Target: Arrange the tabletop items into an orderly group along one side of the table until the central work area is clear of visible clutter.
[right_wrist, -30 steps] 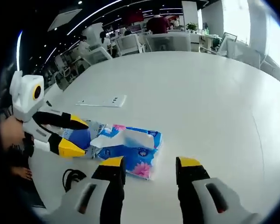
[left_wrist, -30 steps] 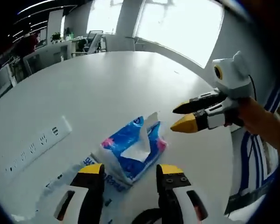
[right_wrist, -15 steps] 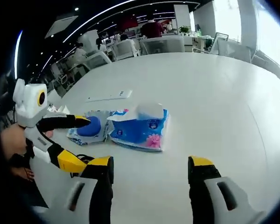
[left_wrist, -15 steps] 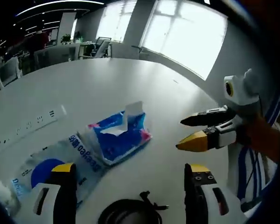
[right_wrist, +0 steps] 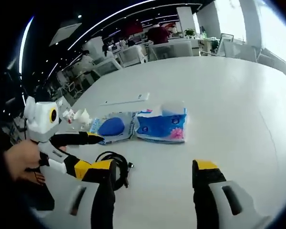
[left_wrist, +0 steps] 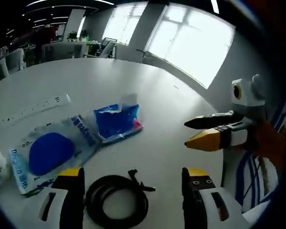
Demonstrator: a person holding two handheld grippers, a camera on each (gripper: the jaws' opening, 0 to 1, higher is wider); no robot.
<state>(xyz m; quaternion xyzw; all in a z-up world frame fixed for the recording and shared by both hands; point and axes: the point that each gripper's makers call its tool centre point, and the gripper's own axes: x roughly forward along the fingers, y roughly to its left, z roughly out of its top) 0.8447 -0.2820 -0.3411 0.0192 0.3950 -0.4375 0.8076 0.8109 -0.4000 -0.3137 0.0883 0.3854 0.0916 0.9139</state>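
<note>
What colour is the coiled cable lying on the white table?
Black. The coiled cable shows best in the left gripper view, between that tool's jaws.

Left gripper [left_wrist: 131,177] jaws wide apart, coiled black cable [left_wrist: 117,198] right between them, blocks straight descent. At 11 o'clock clear pouch with blue pad [left_wrist: 50,152], touching it the blue tissue pack [left_wrist: 117,121] at 12. Power strip [left_wrist: 35,106] farther at 10. Right gripper [left_wrist: 214,131] hangs at 2 o'clock. White table [left_wrist: 171,102] open from 12 to 2 beyond the pack. Right gripper view: table bare at 12 to 3.
</note>
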